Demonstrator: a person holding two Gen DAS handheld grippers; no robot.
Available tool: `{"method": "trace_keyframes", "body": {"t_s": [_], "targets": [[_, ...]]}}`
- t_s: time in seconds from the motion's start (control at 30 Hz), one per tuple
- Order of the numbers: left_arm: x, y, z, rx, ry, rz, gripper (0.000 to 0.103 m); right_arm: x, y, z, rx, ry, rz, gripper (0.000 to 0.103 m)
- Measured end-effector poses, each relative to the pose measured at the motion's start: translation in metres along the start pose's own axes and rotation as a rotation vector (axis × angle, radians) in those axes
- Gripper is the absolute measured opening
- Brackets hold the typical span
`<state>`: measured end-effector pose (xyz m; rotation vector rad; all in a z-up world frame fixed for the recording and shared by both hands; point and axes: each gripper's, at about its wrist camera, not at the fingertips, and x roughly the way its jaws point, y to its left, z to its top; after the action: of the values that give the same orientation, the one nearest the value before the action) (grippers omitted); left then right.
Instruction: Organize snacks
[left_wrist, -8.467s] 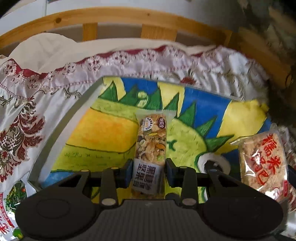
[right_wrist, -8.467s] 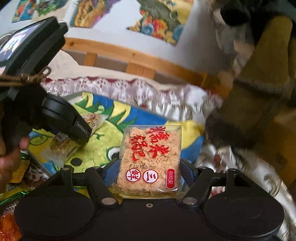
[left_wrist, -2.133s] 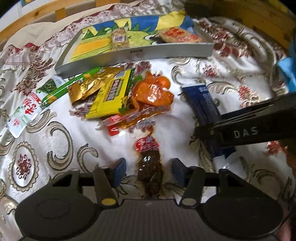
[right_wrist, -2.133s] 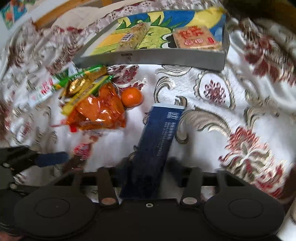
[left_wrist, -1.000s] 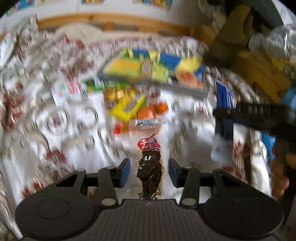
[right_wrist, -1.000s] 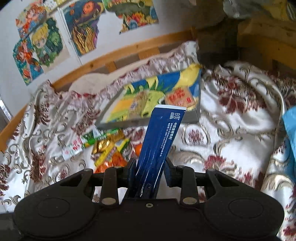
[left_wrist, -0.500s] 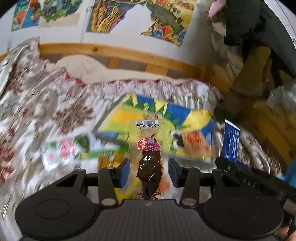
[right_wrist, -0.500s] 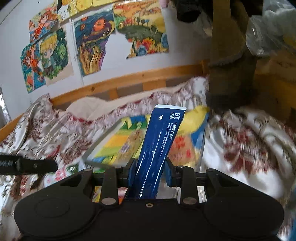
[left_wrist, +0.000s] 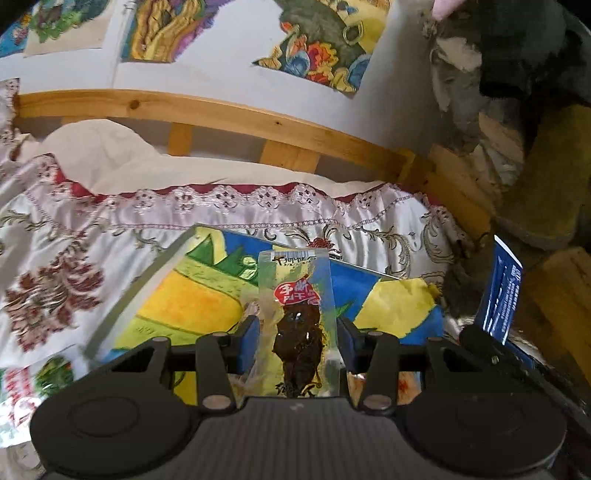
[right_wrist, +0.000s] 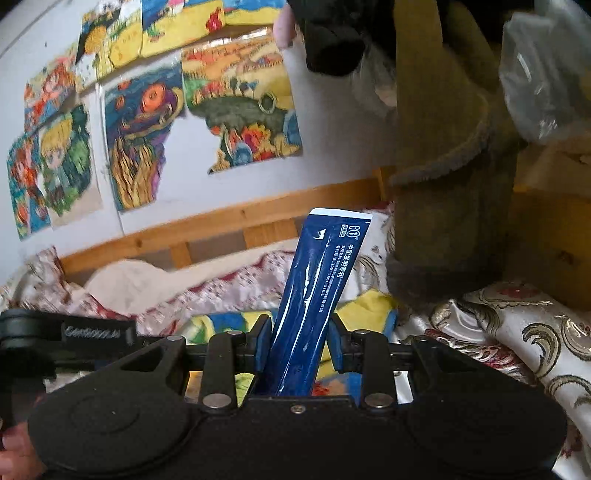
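Note:
My left gripper (left_wrist: 295, 341) is shut on a clear packet of dark dried meat with a red label (left_wrist: 297, 325), held upright above the grey tray (left_wrist: 147, 280) whose floor is a bright yellow, green and blue drawing. My right gripper (right_wrist: 295, 345) is shut on a long dark blue packet (right_wrist: 317, 291) that sticks up and leans right. That blue packet (left_wrist: 502, 295) also shows at the right edge of the left wrist view. The tray (right_wrist: 369, 306) lies just beyond the right gripper. The snacks lying in the tray are mostly hidden by the grippers.
A wooden bed rail (left_wrist: 221, 114) and a wall with colourful pictures (right_wrist: 147, 122) stand behind the tray. A dark olive plush shape (right_wrist: 454, 206) rises at the right. Patterned satin cloth (left_wrist: 55, 288) covers the bed. A green-and-white packet (left_wrist: 26, 380) lies at the lower left.
Both grippers have moved forward over the bed toward the tray, each keeping its packet. The snack pile has dropped out of view, and the tray now sits right under the fingers.

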<state>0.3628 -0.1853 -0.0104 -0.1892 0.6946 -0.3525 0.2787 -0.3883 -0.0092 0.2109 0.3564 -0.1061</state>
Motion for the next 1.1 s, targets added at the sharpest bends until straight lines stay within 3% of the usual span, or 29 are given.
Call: {"method": "trace_keyframes", "body": {"t_s": [0.17,0.27,0.9,1.1], "targets": [[0.034,-0.013,-0.006,0.057,0.012,0.018,0.049,0.017,-0.014,-0.010,0.034,0.037,-0.028,0.034],[0.047,-0.019,-0.011,0.072,0.026,0.014,0.049,0.025,-0.014,-0.018,-0.018,0.052,-0.054,0.034],[0.076,-0.018,-0.039,0.095,0.117,0.053,0.051,0.045,-0.002,-0.045,-0.143,0.152,-0.074,0.038],[0.075,-0.011,-0.042,0.063,0.128,0.057,0.066,0.045,-0.003,-0.049,-0.154,0.149,-0.098,0.047]]}}
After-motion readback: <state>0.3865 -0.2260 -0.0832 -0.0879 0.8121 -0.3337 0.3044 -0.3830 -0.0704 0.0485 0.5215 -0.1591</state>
